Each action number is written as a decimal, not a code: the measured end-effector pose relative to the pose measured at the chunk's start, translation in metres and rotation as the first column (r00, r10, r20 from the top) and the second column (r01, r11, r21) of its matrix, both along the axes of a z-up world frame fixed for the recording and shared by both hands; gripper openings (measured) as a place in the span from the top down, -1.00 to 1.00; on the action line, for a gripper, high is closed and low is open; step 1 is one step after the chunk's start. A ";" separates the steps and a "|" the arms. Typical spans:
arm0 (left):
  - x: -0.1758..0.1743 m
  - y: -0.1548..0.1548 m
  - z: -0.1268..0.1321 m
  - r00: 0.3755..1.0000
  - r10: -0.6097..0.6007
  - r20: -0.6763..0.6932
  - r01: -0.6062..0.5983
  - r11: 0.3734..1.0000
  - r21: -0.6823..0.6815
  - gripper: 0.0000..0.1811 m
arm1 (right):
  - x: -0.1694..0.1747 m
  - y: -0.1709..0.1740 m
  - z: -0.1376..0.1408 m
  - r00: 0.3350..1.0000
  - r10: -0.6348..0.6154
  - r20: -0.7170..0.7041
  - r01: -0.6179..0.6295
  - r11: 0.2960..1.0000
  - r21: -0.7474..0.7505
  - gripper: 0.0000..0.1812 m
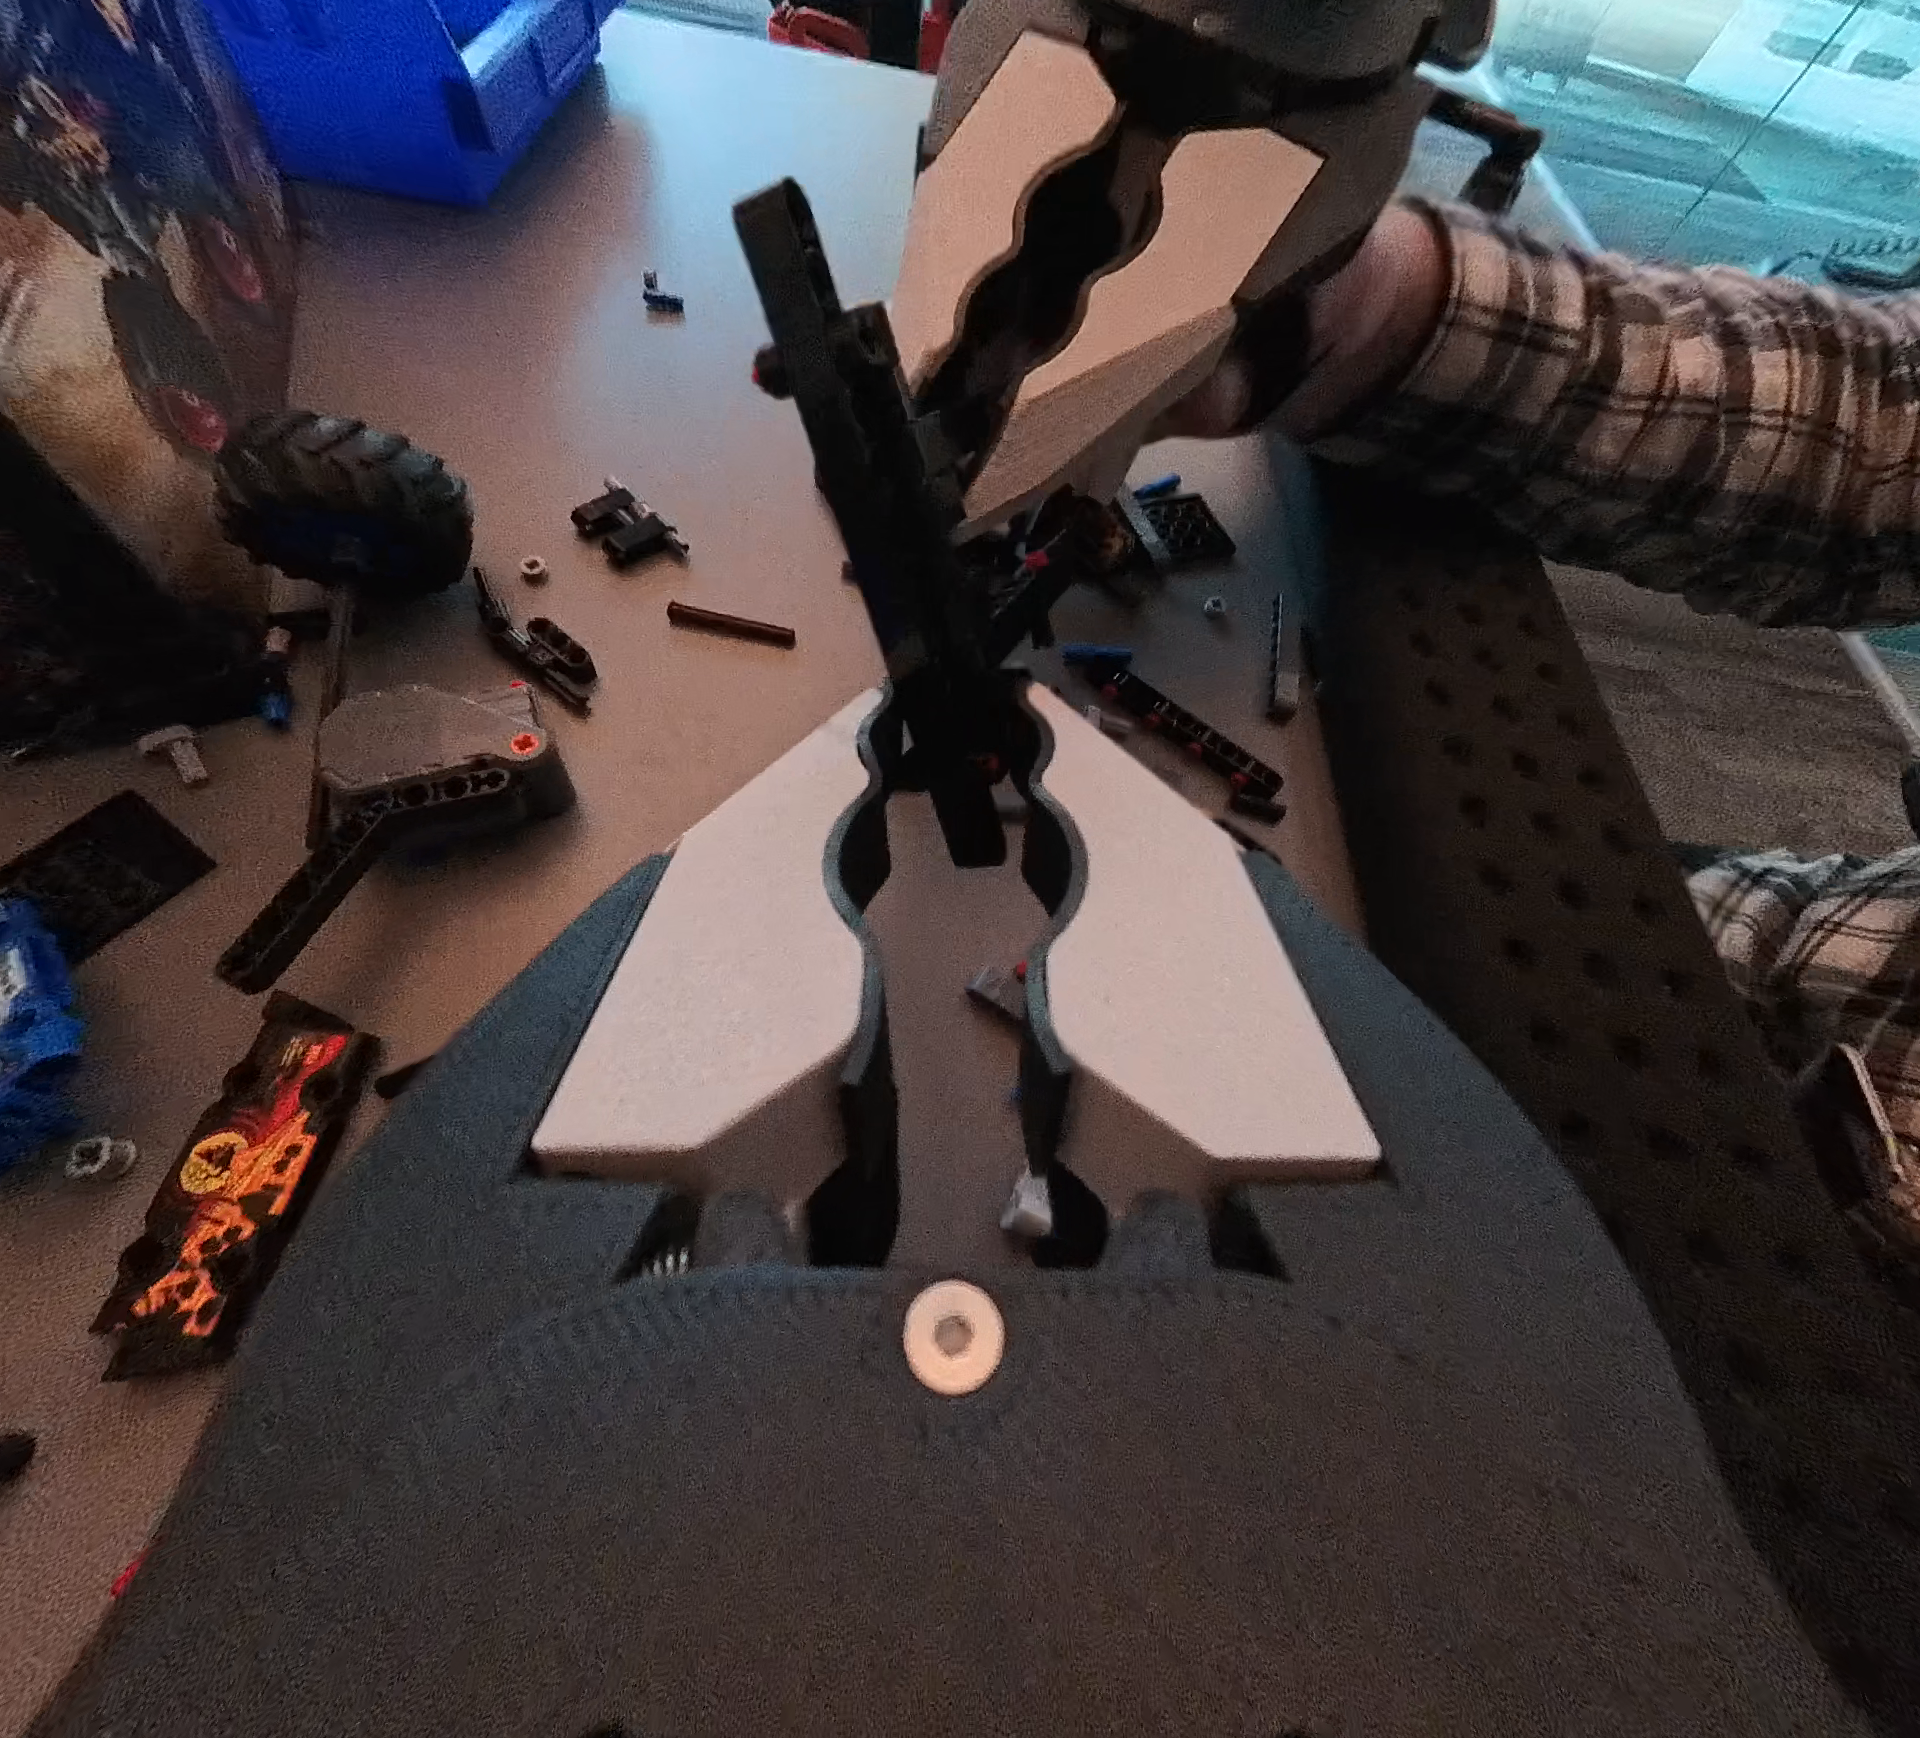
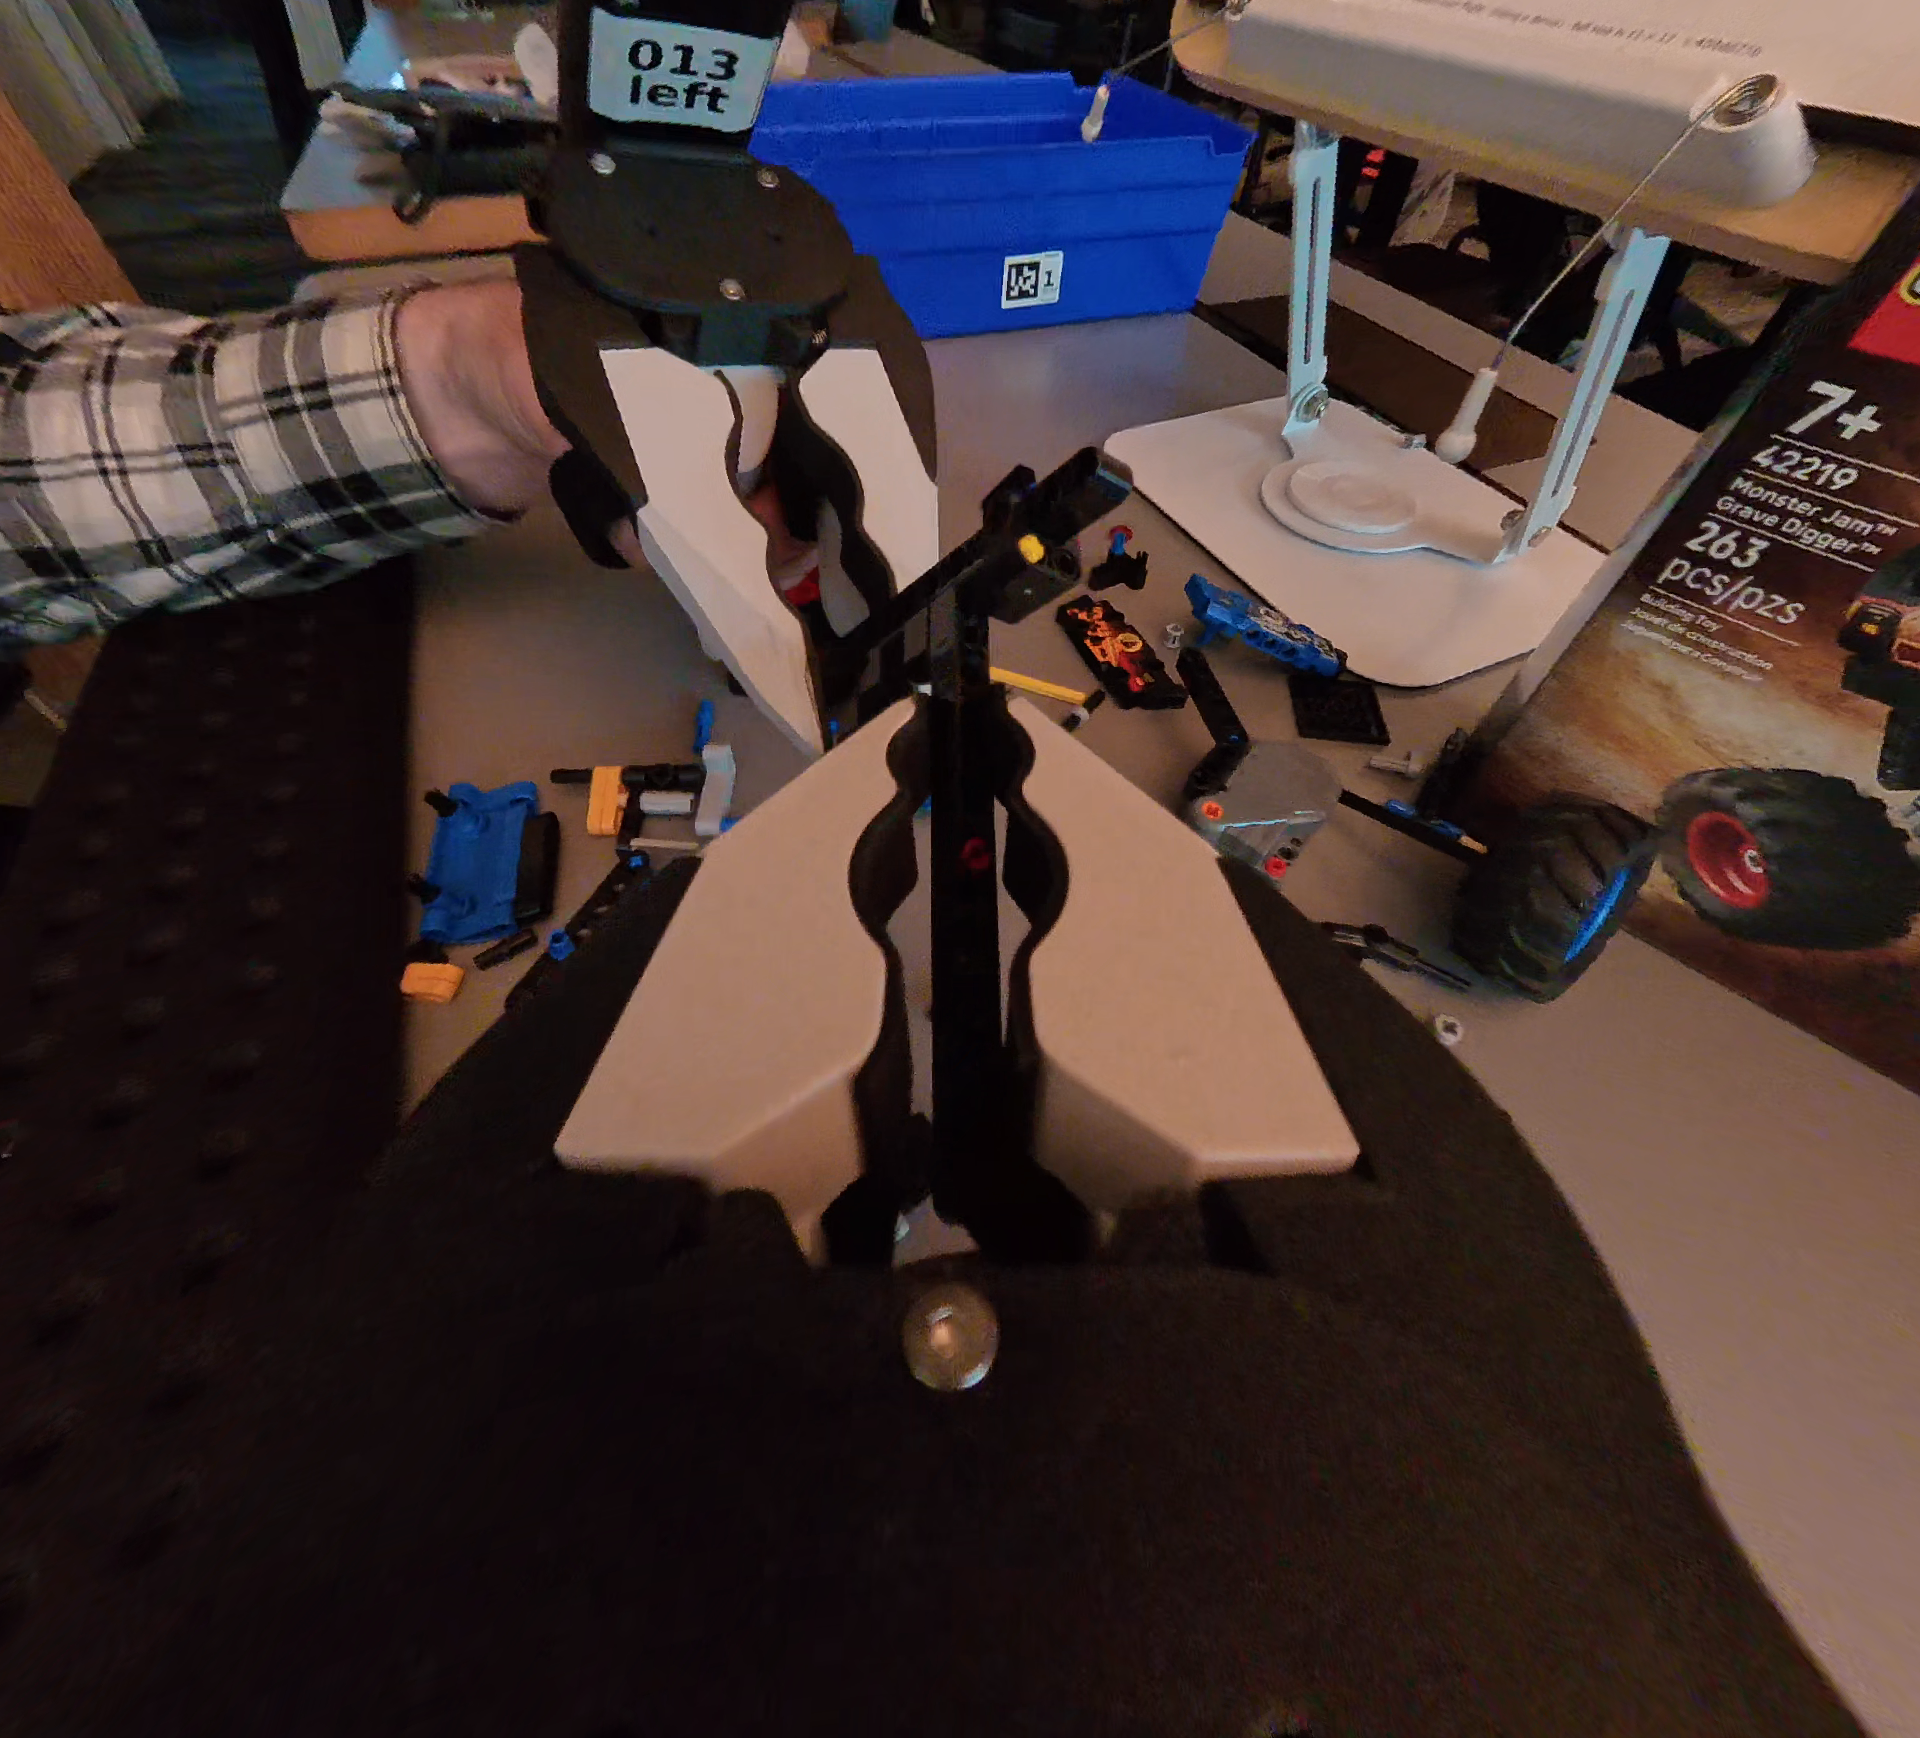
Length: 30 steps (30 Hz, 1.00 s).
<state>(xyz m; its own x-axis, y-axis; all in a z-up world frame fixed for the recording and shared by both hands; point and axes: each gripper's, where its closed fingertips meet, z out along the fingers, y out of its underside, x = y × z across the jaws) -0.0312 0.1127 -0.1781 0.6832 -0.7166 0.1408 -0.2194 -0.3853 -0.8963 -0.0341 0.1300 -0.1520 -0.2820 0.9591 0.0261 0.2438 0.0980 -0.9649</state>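
Observation:
A black assembly of toy building beams (image 1: 831, 358) is held in the air above the grey table (image 1: 623, 234), between both grippers. My left gripper (image 1: 951, 701) is shut on its lower end. My right gripper (image 1: 940, 452) comes in from the upper right and is shut on the assembly's middle. In the right wrist view, my right gripper (image 2: 961, 706) clamps a long black beam with a red pin, and the assembly (image 2: 1039, 535) branches out beyond its tips. My left gripper (image 2: 831, 670) grips it from the left. A plaid sleeve shows behind each gripper.
Loose toy pieces lie across the table: a black tyre (image 1: 343, 504), a grey block (image 1: 436, 753), a flame-printed panel (image 1: 239, 1189). A blue bin (image 2: 997, 202), a white stand (image 2: 1351, 493) and the kit box (image 2: 1766, 649) stand behind. A black perforated mat (image 1: 1507, 805) lies beside. Both grippers' tips are close together, under 4 cm apart. From either gripper's tips it is about 12 cm to the grey block (image 1: 436, 753). Seen from the right wrist view (image 2: 1243, 774) as well.

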 end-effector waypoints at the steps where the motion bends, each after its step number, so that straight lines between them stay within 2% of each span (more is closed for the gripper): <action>1: 0.001 0.000 0.006 1.000 -0.001 0.027 0.001 1.000 0.013 0.80 | 0.001 0.001 0.003 1.000 0.003 -0.014 -0.003 1.000 -0.030 0.91; 5: 0.003 -0.002 0.019 0.997 -0.007 0.072 0.004 0.999 0.044 0.81 | 0.003 0.002 0.013 0.998 0.015 -0.054 -0.022 0.991 -0.129 0.91; 9: 0.004 0.002 0.022 0.995 0.014 0.104 -0.018 0.999 0.041 0.81 | 0.002 0.007 0.016 0.996 -0.031 -0.082 0.024 0.996 -0.083 0.90; 11: 0.003 0.005 0.021 0.992 0.043 0.116 -0.046 0.999 0.026 0.82 | 0.000 0.017 0.011 0.990 -0.117 -0.079 0.124 0.988 0.092 0.89; 13: 0.008 0.006 0.020 0.991 0.040 0.126 -0.041 0.999 0.010 0.82 | -0.001 0.022 0.008 0.981 -0.171 -0.090 0.190 0.938 0.290 0.89; 17: 0.014 0.009 0.015 0.992 0.057 0.110 -0.057 0.998 -0.009 0.83 | -0.003 0.031 0.003 0.962 -0.253 -0.101 0.266 0.797 0.543 0.94; 18: 0.014 0.008 0.015 0.993 0.054 0.109 -0.054 0.999 -0.008 0.83 | -0.003 0.031 0.003 0.959 -0.262 -0.106 0.276 0.781 0.560 0.94; 21: 0.016 0.011 0.019 0.991 0.067 0.117 -0.069 0.998 0.011 0.81 | -0.003 0.033 0.005 0.957 -0.278 -0.087 0.286 0.842 0.457 0.93; 24: 0.019 0.016 0.014 0.993 0.112 0.042 -0.113 0.993 0.040 0.80 | -0.002 0.039 0.001 0.949 -0.309 -0.059 0.305 0.858 0.413 0.93; 27: 0.023 0.016 0.017 0.991 0.134 -0.012 -0.133 0.988 0.084 0.79 | -0.002 0.039 0.002 0.953 -0.300 -0.040 0.300 0.919 0.254 0.92; 30: 0.025 0.018 0.017 0.982 0.160 -0.099 -0.145 0.979 0.143 0.78 | -0.002 0.042 0.003 0.949 -0.313 -0.033 0.314 0.933 0.176 0.91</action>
